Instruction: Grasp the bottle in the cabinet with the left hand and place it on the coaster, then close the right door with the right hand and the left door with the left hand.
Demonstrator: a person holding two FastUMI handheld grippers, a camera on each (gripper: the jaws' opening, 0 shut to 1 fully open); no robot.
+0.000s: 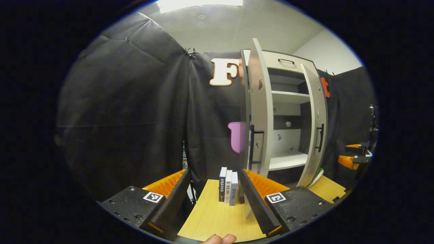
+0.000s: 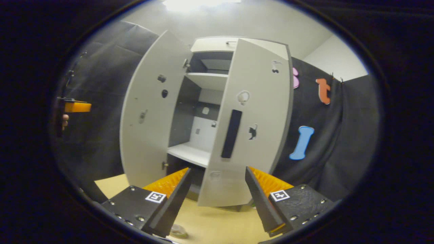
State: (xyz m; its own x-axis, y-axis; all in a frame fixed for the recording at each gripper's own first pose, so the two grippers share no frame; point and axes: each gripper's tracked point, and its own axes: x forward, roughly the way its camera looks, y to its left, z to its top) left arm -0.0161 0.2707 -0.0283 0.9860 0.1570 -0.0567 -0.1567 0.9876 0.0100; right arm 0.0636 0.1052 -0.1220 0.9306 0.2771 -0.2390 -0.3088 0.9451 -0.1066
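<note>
Cabinet [image 1: 288,112] stands at the back of the bench [image 1: 217,217], both doors swung out. Left door [image 1: 261,115] is edge-on in the left gripper view, dark handle facing out; right door [image 2: 251,125] is wide in the right gripper view, its outer face with the long dark handle turned toward the camera and its lower edge between that tool's fingers. Shelves seen through the gap look bare; lower shelf [image 2: 190,154] is white and lit. Bottle: can't locate it on the shelves or the bench in either view. A pale round thing [image 2: 178,231] lies on the bench at the bottom of the right gripper view, too cropped to identify. Three books [image 1: 228,185] stand upright on the bench, just left of the cabinet, between the left tool's fingers but farther back. Left tool [image 1: 212,200] is spread wide, nothing in it, a fingertip [image 1: 218,239] of the holding hand at the bottom edge. Right tool [image 2: 217,200] is also spread wide, gripping nothing, near the right door, contact not clear.
</note>
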